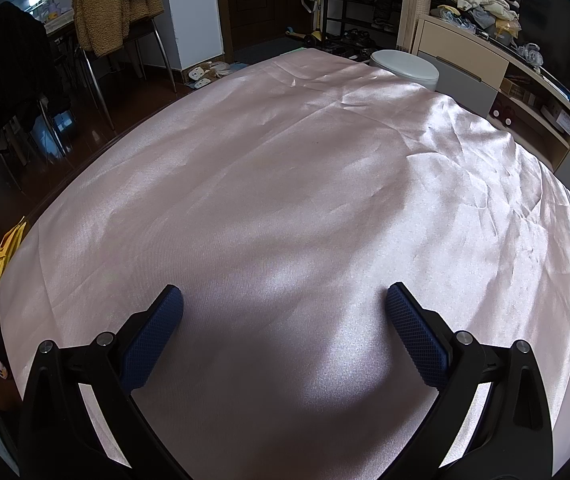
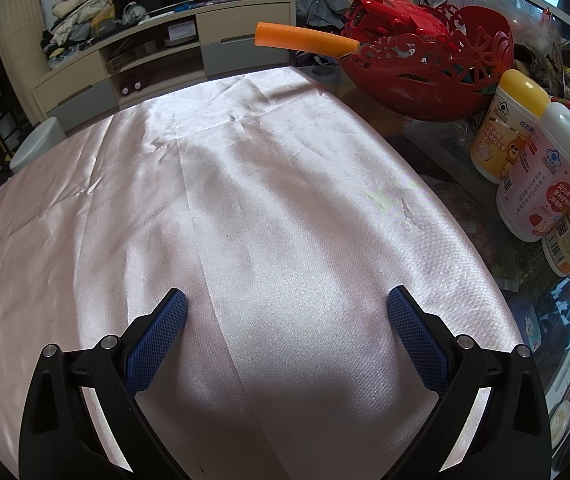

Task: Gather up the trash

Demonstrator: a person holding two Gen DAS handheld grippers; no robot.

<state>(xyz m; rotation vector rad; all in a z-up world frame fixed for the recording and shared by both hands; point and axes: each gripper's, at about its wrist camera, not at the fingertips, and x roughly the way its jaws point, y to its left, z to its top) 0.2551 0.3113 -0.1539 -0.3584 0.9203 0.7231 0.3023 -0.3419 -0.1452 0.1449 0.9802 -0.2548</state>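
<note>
Left wrist view: the left gripper (image 1: 284,300) hovered over a pink satin cloth (image 1: 285,184), its blue-padded jaws spread wide with nothing between them. A white round bin (image 1: 405,65) stood past the cloth's far edge, its lower part hidden by the cloth. A yellow item (image 1: 7,250) at the left edge was partly cut off and could not be identified.

Right wrist view: the right gripper (image 2: 287,302) was likewise spread wide and empty above the cloth. A red basket (image 2: 437,68) and three labelled bottles (image 2: 545,176) stood beside the cloth at right, the nearest bottle cropped. No trash could be made out in either view.
</note>
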